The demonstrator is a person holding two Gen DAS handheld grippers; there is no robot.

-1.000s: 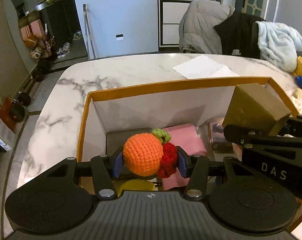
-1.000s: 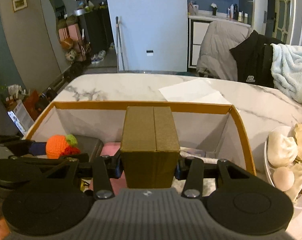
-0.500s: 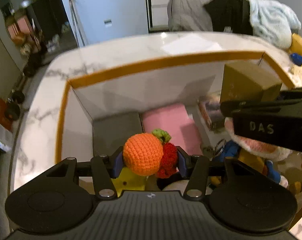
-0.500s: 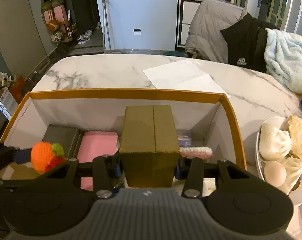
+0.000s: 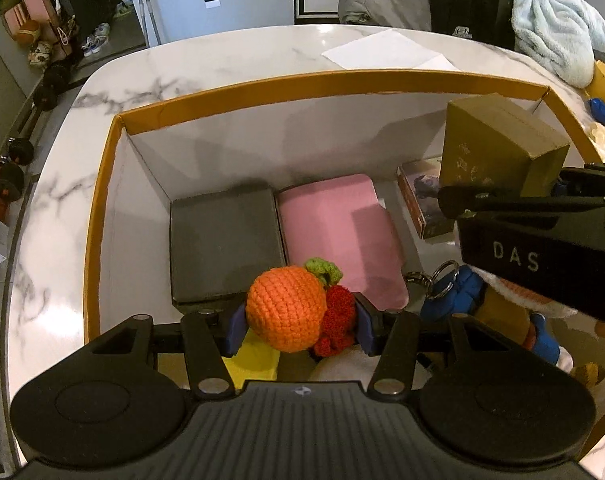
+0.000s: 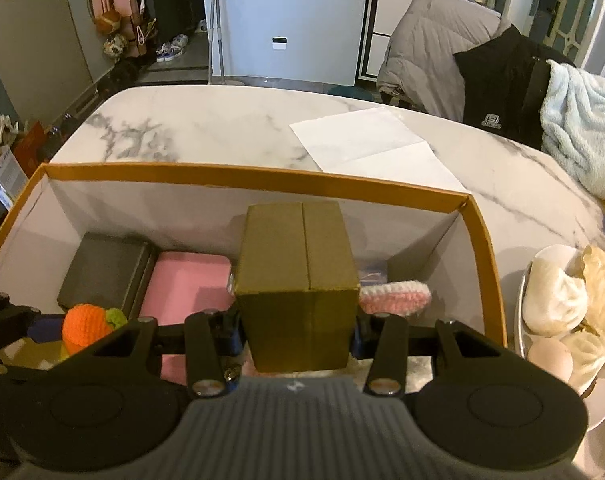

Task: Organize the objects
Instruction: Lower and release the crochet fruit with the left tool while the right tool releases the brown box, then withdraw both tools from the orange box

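While its blue pads are pressing on either side of a crocheted orange toy (image 5: 288, 314), the left gripper (image 5: 298, 322) is hanging over the near part of an orange-rimmed cardboard box (image 5: 262, 92), tilted steeply downward. Red knitted berries and a green leaf are sitting on the toy at about 3 and 1 o'clock. Beyond the toy, toward 12 o'clock, a dark grey case (image 5: 226, 246) and a pink case (image 5: 338, 236) are lying flat side by side on the box floor, touching. At 3 o'clock from the toy a blue plush keyring (image 5: 458, 292) is resting among other soft items. The right gripper (image 6: 296, 330) is clamping a tall olive-brown carton (image 6: 296, 276) between its pads, holding it upright above the box's right half; a pink-and-white knitted piece (image 6: 394, 294) is showing just beside it at 3 o'clock. The box is sitting on a marble table (image 6: 222, 124), with a sheet of paper (image 6: 366, 140) beyond it at 12 o'clock and a plate of food (image 6: 558, 304) at 3 o'clock outside the box wall.
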